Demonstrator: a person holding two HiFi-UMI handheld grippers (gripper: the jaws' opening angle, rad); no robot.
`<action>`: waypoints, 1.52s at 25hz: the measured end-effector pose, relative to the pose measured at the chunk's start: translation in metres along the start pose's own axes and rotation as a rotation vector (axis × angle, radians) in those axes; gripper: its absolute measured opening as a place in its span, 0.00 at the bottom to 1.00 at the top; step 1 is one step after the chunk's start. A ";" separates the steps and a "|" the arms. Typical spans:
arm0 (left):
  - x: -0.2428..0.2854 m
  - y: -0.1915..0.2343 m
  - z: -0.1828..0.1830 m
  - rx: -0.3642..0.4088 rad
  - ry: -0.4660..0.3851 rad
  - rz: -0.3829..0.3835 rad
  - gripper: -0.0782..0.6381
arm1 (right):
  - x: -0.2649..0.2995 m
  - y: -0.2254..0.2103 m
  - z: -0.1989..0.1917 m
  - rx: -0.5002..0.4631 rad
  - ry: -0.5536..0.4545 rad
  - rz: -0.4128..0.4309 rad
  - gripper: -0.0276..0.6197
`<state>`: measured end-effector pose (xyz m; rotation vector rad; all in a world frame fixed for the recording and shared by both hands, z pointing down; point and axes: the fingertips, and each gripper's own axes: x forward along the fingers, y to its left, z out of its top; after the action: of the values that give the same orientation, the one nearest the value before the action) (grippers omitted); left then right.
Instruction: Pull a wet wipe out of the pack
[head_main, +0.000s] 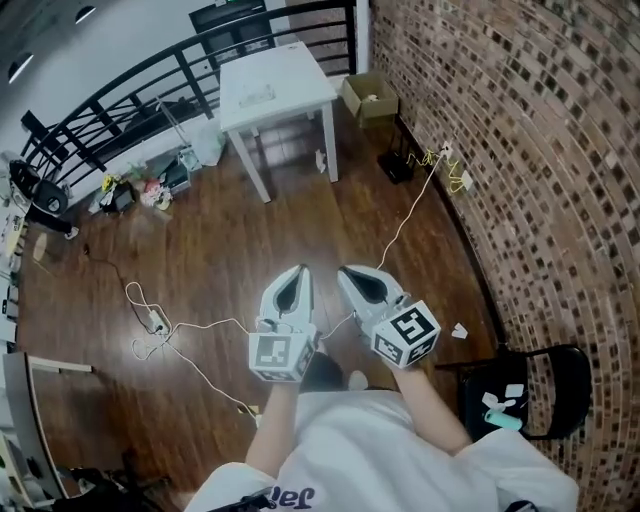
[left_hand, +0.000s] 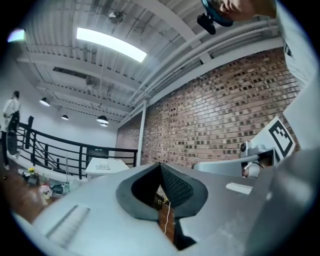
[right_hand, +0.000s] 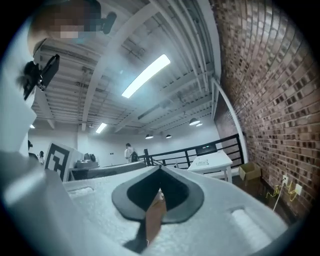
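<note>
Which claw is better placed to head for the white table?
Left, barely: left claw and right claw are shut, empty, side by side, far from the white table; left lines up closer.

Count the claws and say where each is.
2. The left claw is at mid-frame over the floor, the right claw close beside it toward the brick wall; both shut, empty. None looks hidden.

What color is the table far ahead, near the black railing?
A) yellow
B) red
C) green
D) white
D: the table standing ahead on the wood floor has a white top and white legs.
</note>
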<state>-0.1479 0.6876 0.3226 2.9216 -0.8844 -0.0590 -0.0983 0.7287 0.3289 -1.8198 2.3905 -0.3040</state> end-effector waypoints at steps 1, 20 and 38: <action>0.015 0.016 -0.001 0.001 -0.001 0.013 0.13 | 0.017 -0.009 -0.005 0.009 0.012 0.008 0.03; 0.351 0.341 0.017 0.009 -0.065 0.108 0.13 | 0.426 -0.234 0.039 -0.040 0.061 0.100 0.03; 0.646 0.546 -0.005 0.059 -0.013 0.360 0.13 | 0.710 -0.506 0.081 -0.198 0.107 0.018 0.03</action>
<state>0.0883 -0.1234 0.3724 2.7650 -1.4188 -0.0266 0.2035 -0.0915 0.3849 -1.9062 2.5919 -0.1716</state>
